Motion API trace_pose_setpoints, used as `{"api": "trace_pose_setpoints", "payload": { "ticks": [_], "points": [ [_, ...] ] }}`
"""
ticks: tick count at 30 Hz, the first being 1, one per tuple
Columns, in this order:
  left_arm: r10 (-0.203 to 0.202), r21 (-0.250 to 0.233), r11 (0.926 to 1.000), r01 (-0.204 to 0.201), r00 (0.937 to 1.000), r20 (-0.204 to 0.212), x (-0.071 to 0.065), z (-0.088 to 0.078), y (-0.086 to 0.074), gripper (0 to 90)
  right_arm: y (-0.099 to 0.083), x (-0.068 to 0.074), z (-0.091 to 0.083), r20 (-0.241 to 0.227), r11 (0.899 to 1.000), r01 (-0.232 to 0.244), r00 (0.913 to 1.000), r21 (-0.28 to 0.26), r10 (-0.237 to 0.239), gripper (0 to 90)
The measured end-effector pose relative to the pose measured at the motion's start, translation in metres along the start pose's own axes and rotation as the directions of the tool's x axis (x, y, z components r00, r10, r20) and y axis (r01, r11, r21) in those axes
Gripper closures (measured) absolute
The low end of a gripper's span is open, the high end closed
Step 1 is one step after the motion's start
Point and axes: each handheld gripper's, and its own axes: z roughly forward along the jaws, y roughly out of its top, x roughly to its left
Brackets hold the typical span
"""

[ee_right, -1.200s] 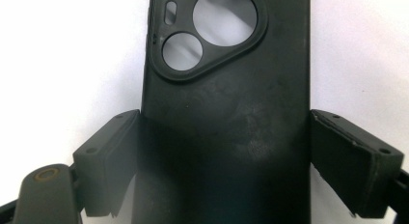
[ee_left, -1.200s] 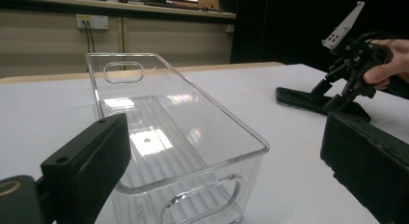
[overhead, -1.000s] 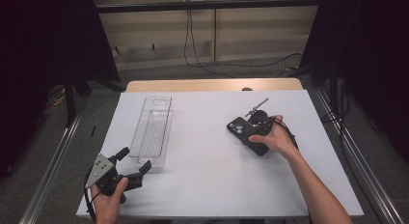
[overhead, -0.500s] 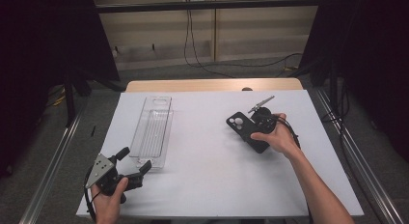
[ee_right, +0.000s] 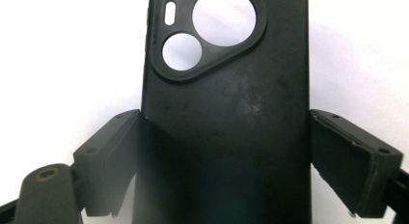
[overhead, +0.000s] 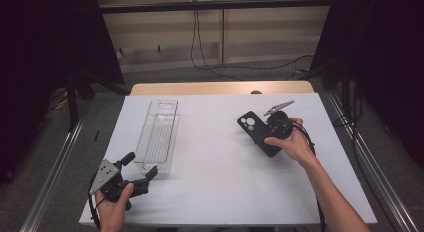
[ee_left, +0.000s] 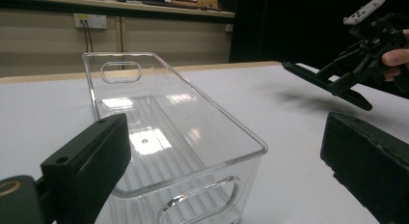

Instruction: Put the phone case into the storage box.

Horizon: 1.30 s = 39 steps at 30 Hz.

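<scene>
- The clear plastic tray [overhead: 161,137] is the landmark, lying lengthwise on the left half of the white table [overhead: 215,192]; it has a handle slot at each short end
- The black phone case [overhead: 257,133] is well to the right of the tray, held across its width by the right gripper [overhead: 272,137]; the jaws stand wide and press on both long edges
- The left gripper [overhead: 142,169] sits just beside the tray's near end, jaws wide apart with nothing between them
- Bare white table lies between the tray and the case, with nothing in the way; cables run over the floor beyond the tray's far end
- The left gripper view shows the case [ee_left: 328,84] lifted off the table and tilted, a shadow under it; the high view does not make that plain
- The right gripper view shows the case [ee_right: 226,113] from its back, with its cut-out camera holes; both pads [ee_right: 113,151] touch its sides
</scene>
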Motion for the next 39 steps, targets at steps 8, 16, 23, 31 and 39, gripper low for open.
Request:
{"api": "trace_pose_setpoints", "payload": {
  "ticks": [8, 16, 23, 31, 39],
  "points": [
    [-0.002, -0.003, 1.0000, 0.002, 1.0000, -0.002, 0.000, -0.001, 0.000, 3.8, -0.006, 0.001, -0.004, 0.009, 0.997, 0.001, 1.0000, -0.072, 0.000, 14.0],
    [0.000, -0.008, 1.0000, 0.000, 1.0000, 0.002, 0.000, -0.002, 0.001, 3.8, -0.011, 0.002, -0.012, 0.024, 0.989, -0.003, 0.9997, -0.147, 0.007, 14.0],
    [0.005, -0.004, 1.0000, -0.005, 1.0000, 0.001, 0.001, -0.001, 0.001, 3.8, -0.019, 0.006, -0.013, 0.027, 0.976, -0.003, 0.9996, -0.217, 0.009, 13.9],
    [0.007, -0.005, 1.0000, -0.007, 1.0000, 0.005, 0.000, -0.001, 0.001, 3.8, -0.030, 0.008, -0.024, 0.033, 0.953, -0.003, 0.9993, -0.304, 0.014, 13.9],
    [0.004, -0.004, 1.0000, -0.004, 1.0000, 0.000, 0.000, -0.001, 0.001, 3.8, -0.042, 0.009, -0.031, 0.029, 0.931, -0.017, 0.9991, -0.363, 0.029, 13.9]
  ]
}}
